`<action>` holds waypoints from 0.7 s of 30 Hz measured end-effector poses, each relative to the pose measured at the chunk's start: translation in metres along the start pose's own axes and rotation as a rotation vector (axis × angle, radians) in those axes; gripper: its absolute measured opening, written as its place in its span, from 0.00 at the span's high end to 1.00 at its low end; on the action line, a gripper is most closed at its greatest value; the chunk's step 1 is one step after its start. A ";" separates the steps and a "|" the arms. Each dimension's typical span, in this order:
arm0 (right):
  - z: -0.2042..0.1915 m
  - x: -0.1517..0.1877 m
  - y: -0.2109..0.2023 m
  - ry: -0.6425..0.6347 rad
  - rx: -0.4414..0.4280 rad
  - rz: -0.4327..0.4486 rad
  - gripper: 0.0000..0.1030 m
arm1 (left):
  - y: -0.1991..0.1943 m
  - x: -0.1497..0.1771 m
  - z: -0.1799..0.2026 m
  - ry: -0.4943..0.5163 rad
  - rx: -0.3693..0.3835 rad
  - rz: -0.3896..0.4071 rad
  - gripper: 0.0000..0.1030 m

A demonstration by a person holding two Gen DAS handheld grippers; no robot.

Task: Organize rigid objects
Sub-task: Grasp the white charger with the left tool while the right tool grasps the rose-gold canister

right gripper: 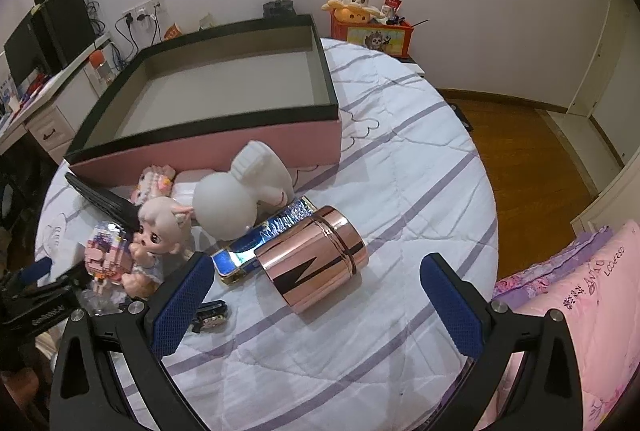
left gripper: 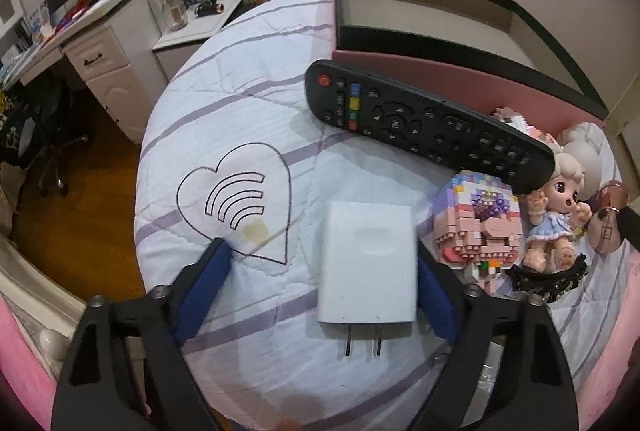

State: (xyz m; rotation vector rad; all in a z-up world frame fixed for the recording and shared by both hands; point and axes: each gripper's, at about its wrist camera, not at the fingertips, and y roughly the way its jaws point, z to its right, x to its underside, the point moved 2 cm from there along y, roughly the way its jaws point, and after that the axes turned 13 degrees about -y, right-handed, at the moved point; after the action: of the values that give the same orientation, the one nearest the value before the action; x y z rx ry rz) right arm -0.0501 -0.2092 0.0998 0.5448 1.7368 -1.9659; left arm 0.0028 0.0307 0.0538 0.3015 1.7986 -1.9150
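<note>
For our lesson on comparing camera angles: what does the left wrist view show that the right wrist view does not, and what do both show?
Only the left wrist view shows the white charger lying between the open left gripper's fingers, and the heart drawing on the quilt.

Only the right wrist view shows the rose-gold canister on its side ahead of the open right gripper, the blue shiny packet and the white rabbit figure.

Both show the pink box, black remote, doll and brick toy.
</note>
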 end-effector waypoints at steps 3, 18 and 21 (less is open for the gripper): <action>-0.001 0.001 0.004 -0.004 -0.003 -0.007 0.00 | -0.004 -0.001 0.001 0.005 0.019 0.005 0.40; 0.007 0.005 0.031 0.010 -0.099 0.024 0.33 | -0.010 -0.006 -0.010 -0.050 0.100 -0.002 0.61; 0.006 0.004 0.031 -0.003 -0.113 0.030 0.33 | -0.012 -0.009 -0.008 -0.049 0.104 0.001 0.61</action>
State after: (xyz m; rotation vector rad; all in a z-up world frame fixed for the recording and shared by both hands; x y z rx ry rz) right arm -0.0352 -0.2189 0.0729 0.5256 1.8143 -1.8338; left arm 0.0034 0.0403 0.0681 0.2893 1.6703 -2.0018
